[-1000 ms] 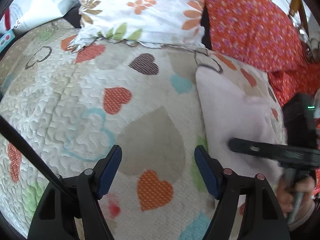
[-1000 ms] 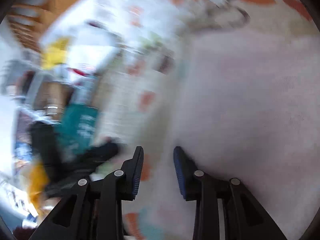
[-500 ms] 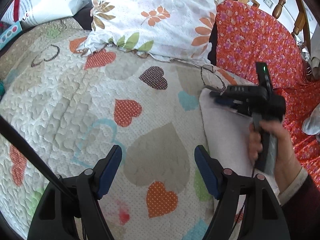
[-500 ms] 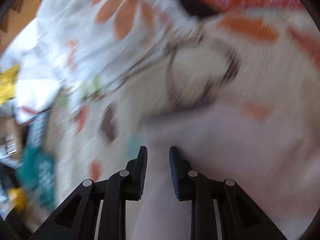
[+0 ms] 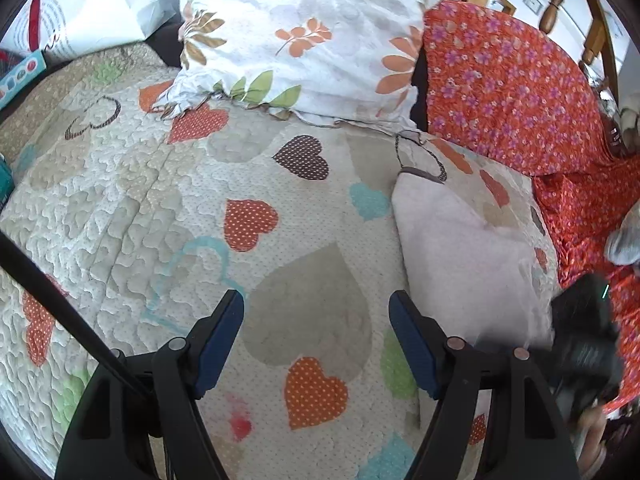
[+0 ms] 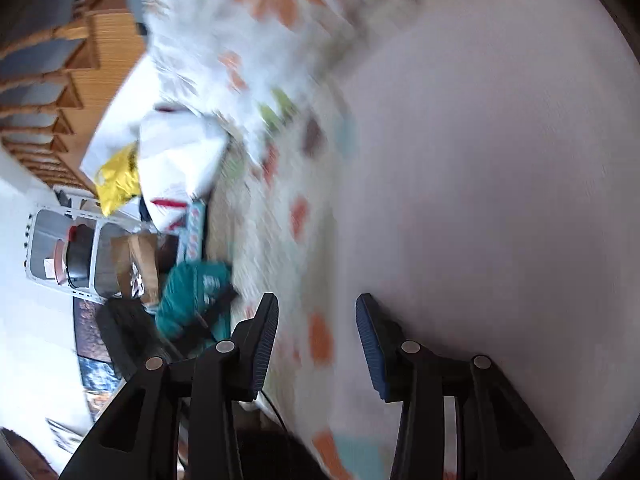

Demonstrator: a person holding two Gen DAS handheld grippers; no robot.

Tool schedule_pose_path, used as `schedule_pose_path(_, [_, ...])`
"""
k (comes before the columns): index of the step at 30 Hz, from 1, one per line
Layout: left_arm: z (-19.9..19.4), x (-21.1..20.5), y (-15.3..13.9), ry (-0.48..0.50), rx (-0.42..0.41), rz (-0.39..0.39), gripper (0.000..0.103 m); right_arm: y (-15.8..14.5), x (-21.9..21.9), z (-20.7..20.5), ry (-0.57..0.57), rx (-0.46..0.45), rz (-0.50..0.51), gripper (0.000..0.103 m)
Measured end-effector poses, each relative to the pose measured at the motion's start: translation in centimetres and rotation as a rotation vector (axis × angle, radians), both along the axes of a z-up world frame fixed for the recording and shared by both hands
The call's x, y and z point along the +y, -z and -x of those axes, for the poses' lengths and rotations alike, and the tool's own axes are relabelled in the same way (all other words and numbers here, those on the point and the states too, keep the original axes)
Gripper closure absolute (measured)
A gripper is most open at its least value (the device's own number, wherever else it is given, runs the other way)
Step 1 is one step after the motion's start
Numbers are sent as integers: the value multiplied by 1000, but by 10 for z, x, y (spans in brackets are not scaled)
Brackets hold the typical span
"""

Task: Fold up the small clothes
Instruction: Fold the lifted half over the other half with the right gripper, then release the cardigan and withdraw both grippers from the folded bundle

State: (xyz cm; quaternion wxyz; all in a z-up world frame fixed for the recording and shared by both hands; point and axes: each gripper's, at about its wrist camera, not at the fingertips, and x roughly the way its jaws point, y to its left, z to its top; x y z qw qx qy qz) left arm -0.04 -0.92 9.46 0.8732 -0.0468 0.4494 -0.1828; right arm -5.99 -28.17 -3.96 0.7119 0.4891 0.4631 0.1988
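Your left gripper (image 5: 316, 344) hangs spread and empty at the frame's bottom. Your right gripper (image 6: 316, 344) is opening, nothing between its fingers. The pale pink garment (image 5: 460, 264) lies smooth and flat at centre right on the heart-print quilt (image 5: 168, 208); beyond, the floral pillow (image 5: 304, 36).

Bright, even daylight with soft shadows – the left wrist view is sharp, fisheye-curved at the edges; the right wrist view is smeared by motion blur.
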Motion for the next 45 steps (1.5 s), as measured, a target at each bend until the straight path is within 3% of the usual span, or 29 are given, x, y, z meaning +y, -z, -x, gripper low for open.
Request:
schedule_pose_path(2, [9, -6, 0, 20, -15, -9, 29, 5, 0, 26, -4, -3, -6, 66])
schedule_pose_path(5, [23, -16, 3, 58, -33, -32, 29, -4, -12, 59, 19, 25, 17, 62])
schedule_pose_path(9, [38, -32, 15, 88, -46, -72, 29, -43, -54, 79, 153, -108, 70, 60])
schedule_pose_path(11, [43, -40, 24, 99, -29, -71, 29, -47, -72, 81, 208, -125, 85, 59])
schedule_pose_path(15, [52, -73, 54, 155, 47, -88, 29, -24, -97, 88, 322, 25, 288, 57])
schedule_pose_path(18, [59, -87, 70, 142, 39, -152, 29, -23, -106, 97, 362, 24, 242, 60])
schedule_pose_path(21, [62, -86, 67, 132, 19, -153, 29, -40, -99, 104, 349, -7, 344, 54])
schedule_pose_path(26, [78, -67, 30, 55, -113, -119, 29, -57, -100, 118, 354, -57, 398, 51])
schedule_pose_path(28, [92, -55, 5, -25, -233, -129, 23, -63, -98, 127, 358, -81, 431, 51])
schedule_pose_path(30, [109, -46, -18, -86, -362, -135, 6, -72, -91, 128, 363, -105, 471, 51])
schedule_pose_path(31, [121, -41, -31, -127, -447, -146, 2, -75, -88, 129, 365, -115, 487, 51])
schedule_pose_path(34, [153, -29, -60, -232, -666, -200, 0, -86, -76, 133, 364, -144, 545, 50])
schedule_pose_path(36, [167, -24, -72, -231, -731, -216, 0, -92, -68, 136, 359, -164, 576, 50])
schedule_pose_path(40, [176, -20, -77, -159, -720, -167, 0, -102, -47, 139, 338, -184, 669, 48])
schedule_pose_path(43, [174, -20, -69, -107, -640, -81, 0, -105, -28, 141, 314, -175, 767, 47])
schedule_pose_path(45, [165, -25, -60, -64, -569, -72, 0, -103, -17, 144, 303, -168, 815, 46])
